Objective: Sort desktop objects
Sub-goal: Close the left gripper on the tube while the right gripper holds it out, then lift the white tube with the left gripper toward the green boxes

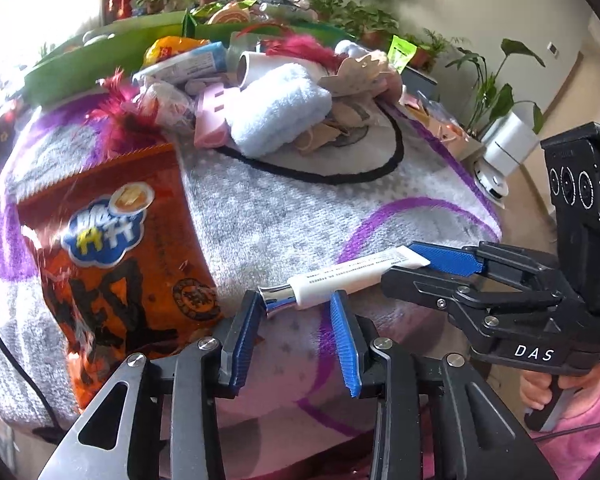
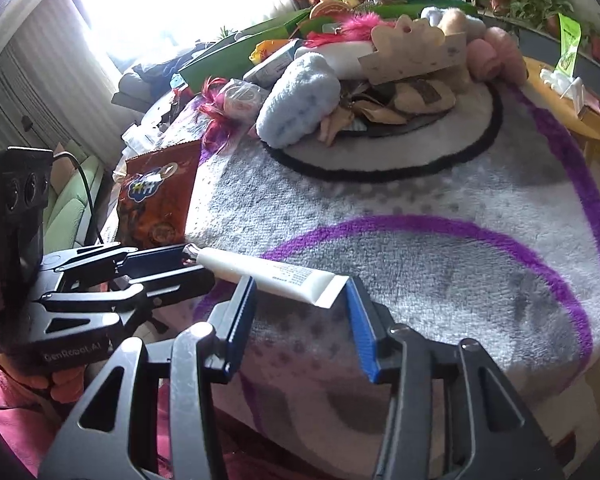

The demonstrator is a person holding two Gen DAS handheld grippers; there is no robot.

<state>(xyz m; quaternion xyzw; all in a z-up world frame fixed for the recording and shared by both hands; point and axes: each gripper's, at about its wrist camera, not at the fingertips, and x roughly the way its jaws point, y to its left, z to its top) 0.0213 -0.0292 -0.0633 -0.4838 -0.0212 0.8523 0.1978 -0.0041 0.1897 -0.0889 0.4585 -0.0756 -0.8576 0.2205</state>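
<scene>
A white cream tube (image 1: 342,278) with a chrome cap lies across the grey and purple blanket (image 1: 284,216). My left gripper (image 1: 294,300) is open, its blue pads either side of the cap end. My right gripper (image 2: 300,286) is open around the tube's flat crimped end (image 2: 324,290). In the left wrist view the right gripper (image 1: 428,264) comes in from the right at that end. In the right wrist view the left gripper (image 2: 176,262) sits at the cap. An orange snack bag (image 1: 116,256) lies to the left.
A pile stands at the back on a round mat (image 1: 360,164): a light blue towel (image 1: 280,110), pink feathers (image 1: 300,50), cardboard cutouts (image 2: 416,50), small boxes. A green box (image 1: 100,64) lies behind. A wooden side table (image 2: 572,96) stands at right.
</scene>
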